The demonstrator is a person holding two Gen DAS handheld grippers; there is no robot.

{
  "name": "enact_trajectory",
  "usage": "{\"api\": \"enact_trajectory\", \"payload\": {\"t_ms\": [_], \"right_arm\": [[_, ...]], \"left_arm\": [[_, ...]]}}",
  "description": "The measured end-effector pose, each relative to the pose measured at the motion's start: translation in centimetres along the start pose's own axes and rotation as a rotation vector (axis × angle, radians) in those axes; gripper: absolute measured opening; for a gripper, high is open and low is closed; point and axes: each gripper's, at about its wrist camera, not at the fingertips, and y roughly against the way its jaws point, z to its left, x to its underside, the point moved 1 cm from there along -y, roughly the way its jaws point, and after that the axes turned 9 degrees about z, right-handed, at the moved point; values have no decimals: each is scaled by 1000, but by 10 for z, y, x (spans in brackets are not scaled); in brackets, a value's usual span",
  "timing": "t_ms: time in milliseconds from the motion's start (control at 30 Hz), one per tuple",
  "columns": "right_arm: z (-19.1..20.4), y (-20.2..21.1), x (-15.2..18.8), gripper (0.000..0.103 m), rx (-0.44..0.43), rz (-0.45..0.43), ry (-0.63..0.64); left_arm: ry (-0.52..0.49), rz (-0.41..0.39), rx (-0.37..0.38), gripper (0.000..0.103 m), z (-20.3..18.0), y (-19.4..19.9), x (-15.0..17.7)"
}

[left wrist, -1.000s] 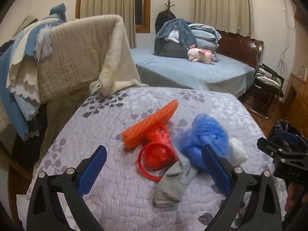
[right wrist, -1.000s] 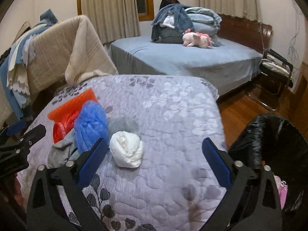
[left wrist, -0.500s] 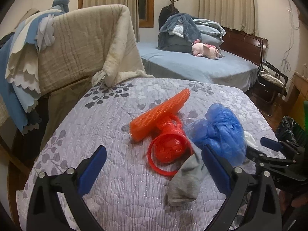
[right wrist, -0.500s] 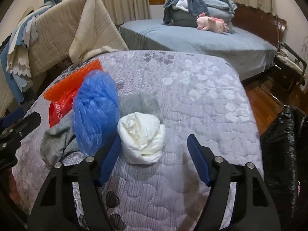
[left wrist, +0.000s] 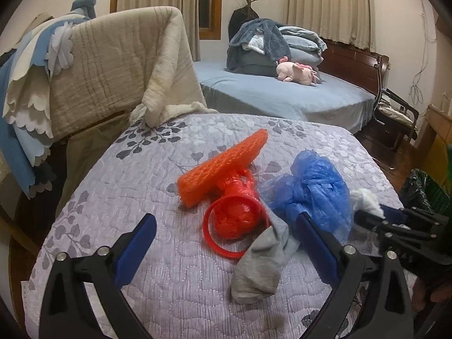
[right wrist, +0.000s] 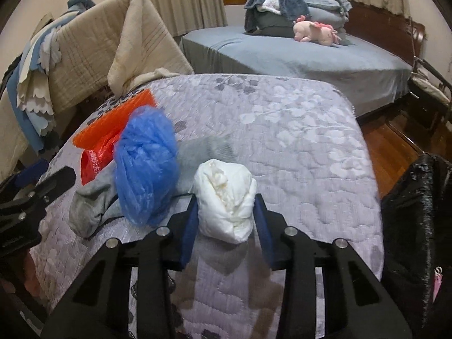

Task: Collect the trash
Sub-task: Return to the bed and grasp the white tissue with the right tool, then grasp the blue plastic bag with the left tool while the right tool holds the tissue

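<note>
On the lilac quilt (right wrist: pixel 282 130) lies a white crumpled wad (right wrist: pixel 226 195). My right gripper (right wrist: pixel 226 220) is closing on it, its blue pads touching both sides of the wad. Left of the wad sit a blue plastic bag (right wrist: pixel 145 166), a grey sock (right wrist: pixel 90 200), a red bag (left wrist: pixel 234 220) with a red ring, and orange bubble wrap (left wrist: pixel 223 166). My left gripper (left wrist: pixel 223 248) hangs open over the quilt's near edge, with nothing between its fingers; the sock (left wrist: pixel 262 265) lies by its right finger. In the left wrist view the wad (left wrist: pixel 365 199) peeks out behind the blue bag (left wrist: pixel 310 192).
A black trash bag (right wrist: pixel 418 212) stands open off the quilt's right side on the wooden floor. Blankets hang over a frame (left wrist: pixel 113 65) at the left. Behind is a blue bed (right wrist: pixel 310 59) with piled bedding and a pink plush toy (right wrist: pixel 316 32). A chair (left wrist: pixel 395 113) stands at the right.
The right gripper moved down and forward to the white wad and its jaws narrowed until they reached it. The left gripper stayed nearly still and open.
</note>
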Motion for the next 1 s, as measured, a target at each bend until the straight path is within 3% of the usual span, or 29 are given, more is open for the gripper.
{"api": "enact_trajectory", "payload": {"t_ms": [300,767,1000], "right_arm": [[-10,6,3,37,22,-2,-4],[-42,33,-2,37,74,-59,-69],[-65,43,0,37,99,-79,-110]], "left_arm": [[18,23,11,83,-3,-9,-7],[-71,-20,85,82,-58,-3,-24],[-118,-10,98,79,-88,-20,-34]]}}
